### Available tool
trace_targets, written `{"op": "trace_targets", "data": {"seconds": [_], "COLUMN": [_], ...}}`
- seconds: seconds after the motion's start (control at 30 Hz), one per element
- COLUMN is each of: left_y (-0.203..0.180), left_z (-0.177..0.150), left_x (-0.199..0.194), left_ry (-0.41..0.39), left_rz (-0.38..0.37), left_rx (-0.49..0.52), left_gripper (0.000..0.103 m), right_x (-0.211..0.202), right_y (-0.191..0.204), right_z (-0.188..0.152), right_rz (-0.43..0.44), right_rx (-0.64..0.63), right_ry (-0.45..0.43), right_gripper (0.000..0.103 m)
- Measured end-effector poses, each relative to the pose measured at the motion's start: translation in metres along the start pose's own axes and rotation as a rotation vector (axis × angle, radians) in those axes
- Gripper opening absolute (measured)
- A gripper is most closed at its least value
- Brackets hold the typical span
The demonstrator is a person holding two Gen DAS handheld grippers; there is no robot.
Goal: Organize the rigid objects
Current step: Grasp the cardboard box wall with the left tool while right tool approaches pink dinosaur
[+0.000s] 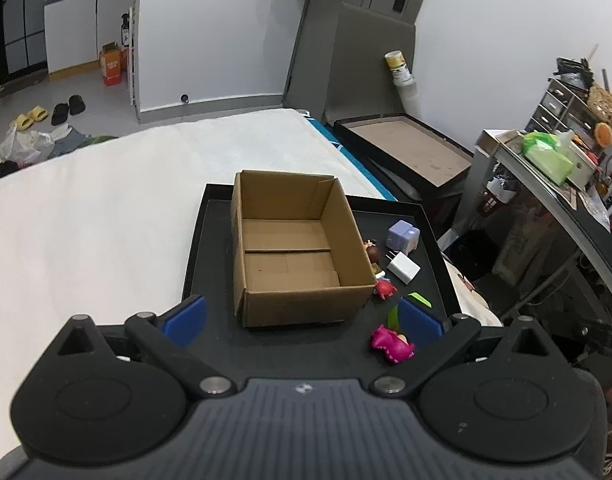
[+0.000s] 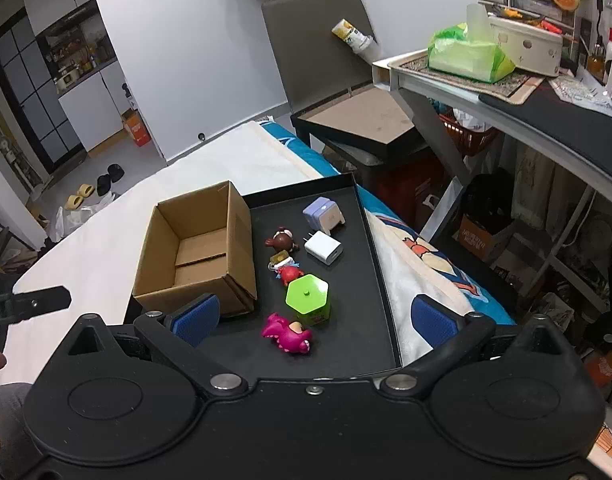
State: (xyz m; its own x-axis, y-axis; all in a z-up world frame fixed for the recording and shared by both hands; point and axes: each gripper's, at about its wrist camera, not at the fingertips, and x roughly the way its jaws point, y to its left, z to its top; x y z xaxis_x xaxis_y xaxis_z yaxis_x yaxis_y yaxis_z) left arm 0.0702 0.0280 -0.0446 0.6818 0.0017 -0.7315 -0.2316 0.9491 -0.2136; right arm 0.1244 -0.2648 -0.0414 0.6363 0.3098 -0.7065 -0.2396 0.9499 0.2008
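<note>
Here, corrugated cardboard box [image 2: 198,256] on glossy black tray [image 2: 380,280], hexagonal green block [image 2: 307,298], both jaws released.

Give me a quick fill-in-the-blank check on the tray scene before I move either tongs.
1. The cardboard box on the black tray holds ____ items.
2. The hexagonal container is ____ in colour.
3. The white charger lies between the container and the ____ cube.
4. The pink dinosaur toy lies ____ the box.

Missing words: no; green; purple; outside

Toys [image 2: 289,334] beside box [image 2: 196,252] — empty, seemingly.
</note>
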Motion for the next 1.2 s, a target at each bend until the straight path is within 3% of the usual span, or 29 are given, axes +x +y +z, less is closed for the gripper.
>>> {"op": "trace_targets", "data": {"seconds": [0.33, 0.67, 0.97, 1.2], "left_y": [0.014, 0.037, 0.057, 0.072], "left_z": [0.013, 0.028, 0.024, 0.014], "left_x": [0.041, 0.087, 0.138, 0.155], "left_ry": [0.006, 0.027, 0.083, 0.102], "left_rz": [-0.009, -0.007, -0.018, -0.045], "left_rx": [-0.111, -0.234, -0.338, -0.375], "left_gripper": [0.099, 0.082, 0.073, 0.072], "right_x": [0.025, 0.046, 0.075, 0.108], "right_y": [-0.005, -0.007, -0.004, 0.005], "right_z": [0.004, 0.012, 0.015, 0.006], "right_rz": [-0.002, 0.005, 0.004, -0.009], "right_rx": [-0.001, 0.019, 0.048, 0.056], "right_ry": [0.047, 0.074, 0.157, 0.236], "right_gripper": [0.103, 0.103, 0.102, 0.101]}}
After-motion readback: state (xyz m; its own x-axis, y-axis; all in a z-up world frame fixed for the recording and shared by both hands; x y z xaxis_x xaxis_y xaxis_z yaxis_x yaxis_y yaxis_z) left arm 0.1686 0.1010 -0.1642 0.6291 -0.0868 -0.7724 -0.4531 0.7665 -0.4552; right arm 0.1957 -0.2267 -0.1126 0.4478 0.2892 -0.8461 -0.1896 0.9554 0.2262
